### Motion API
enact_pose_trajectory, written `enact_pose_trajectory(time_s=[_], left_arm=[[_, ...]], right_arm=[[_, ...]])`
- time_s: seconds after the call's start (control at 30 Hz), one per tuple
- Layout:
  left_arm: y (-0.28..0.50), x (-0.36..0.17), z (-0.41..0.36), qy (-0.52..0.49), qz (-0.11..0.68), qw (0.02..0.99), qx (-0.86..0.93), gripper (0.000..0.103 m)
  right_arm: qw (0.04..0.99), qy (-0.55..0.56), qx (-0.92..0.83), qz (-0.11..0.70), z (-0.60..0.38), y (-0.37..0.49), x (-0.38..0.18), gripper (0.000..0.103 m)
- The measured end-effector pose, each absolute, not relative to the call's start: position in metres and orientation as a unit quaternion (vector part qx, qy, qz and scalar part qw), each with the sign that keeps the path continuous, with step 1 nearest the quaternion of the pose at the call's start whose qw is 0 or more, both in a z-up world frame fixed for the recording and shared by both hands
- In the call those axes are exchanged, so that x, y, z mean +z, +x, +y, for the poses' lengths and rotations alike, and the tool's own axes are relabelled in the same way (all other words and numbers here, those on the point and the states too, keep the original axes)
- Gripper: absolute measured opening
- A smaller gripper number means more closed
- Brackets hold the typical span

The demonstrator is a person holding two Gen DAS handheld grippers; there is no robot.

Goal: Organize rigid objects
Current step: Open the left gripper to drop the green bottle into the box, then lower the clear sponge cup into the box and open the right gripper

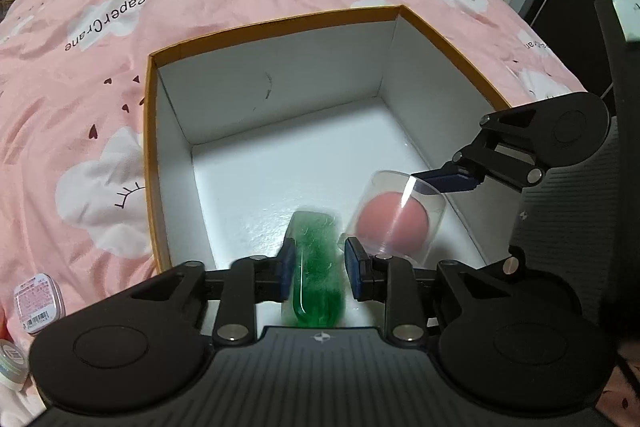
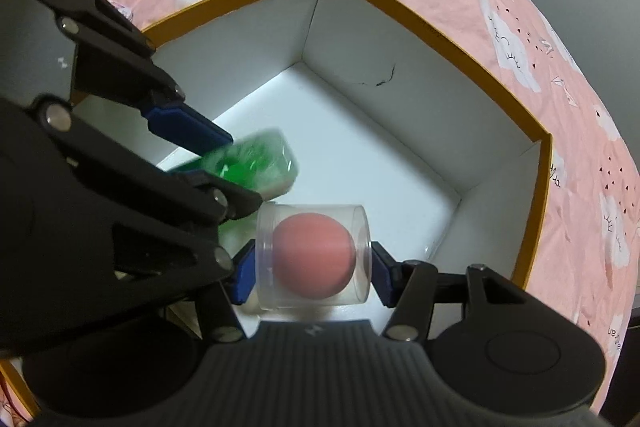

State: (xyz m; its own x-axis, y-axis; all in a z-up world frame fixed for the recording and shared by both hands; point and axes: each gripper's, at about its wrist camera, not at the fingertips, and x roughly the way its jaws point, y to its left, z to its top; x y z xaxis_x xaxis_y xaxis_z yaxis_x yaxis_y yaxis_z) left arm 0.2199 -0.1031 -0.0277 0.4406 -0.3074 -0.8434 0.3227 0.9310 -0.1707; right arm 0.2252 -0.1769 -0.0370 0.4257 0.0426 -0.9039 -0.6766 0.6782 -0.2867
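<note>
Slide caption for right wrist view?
Right gripper holds clear cylinder with pink ball over open box.

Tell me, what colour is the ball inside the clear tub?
Pink. The ball shows best in the right wrist view, inside the clear tub.

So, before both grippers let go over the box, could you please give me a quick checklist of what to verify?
1. Left gripper shut on the green case: ok.
2. Right gripper shut on the clear cylinder with the pink ball: ok.
3. Both items inside the box rim: ok.
4. Bare box floor ahead of them: ok.
5. Items resting on the floor: cannot tell.
6. Grippers clear of each other: cannot tell, they are very close.
</note>
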Motion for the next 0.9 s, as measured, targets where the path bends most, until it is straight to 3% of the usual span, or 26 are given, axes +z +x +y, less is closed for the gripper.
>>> enact_pose_trajectory(time_s=[0.57, 0.9], left_arm=[[0.221, 0.023, -0.007, -0.152, 0.419, 0.875, -0.190, 0.037], [0.211, 0.011, 0.021, -0.184, 0.433, 0.866, -0.170, 0.037]], right_arm=[[0.774, -0.330, 0.236, 0.485, -0.168, 0.224, -0.034, 0.057], [0.725, -0.368, 0.305, 0.496, -0.142, 0.219, -0.037, 0.057]])
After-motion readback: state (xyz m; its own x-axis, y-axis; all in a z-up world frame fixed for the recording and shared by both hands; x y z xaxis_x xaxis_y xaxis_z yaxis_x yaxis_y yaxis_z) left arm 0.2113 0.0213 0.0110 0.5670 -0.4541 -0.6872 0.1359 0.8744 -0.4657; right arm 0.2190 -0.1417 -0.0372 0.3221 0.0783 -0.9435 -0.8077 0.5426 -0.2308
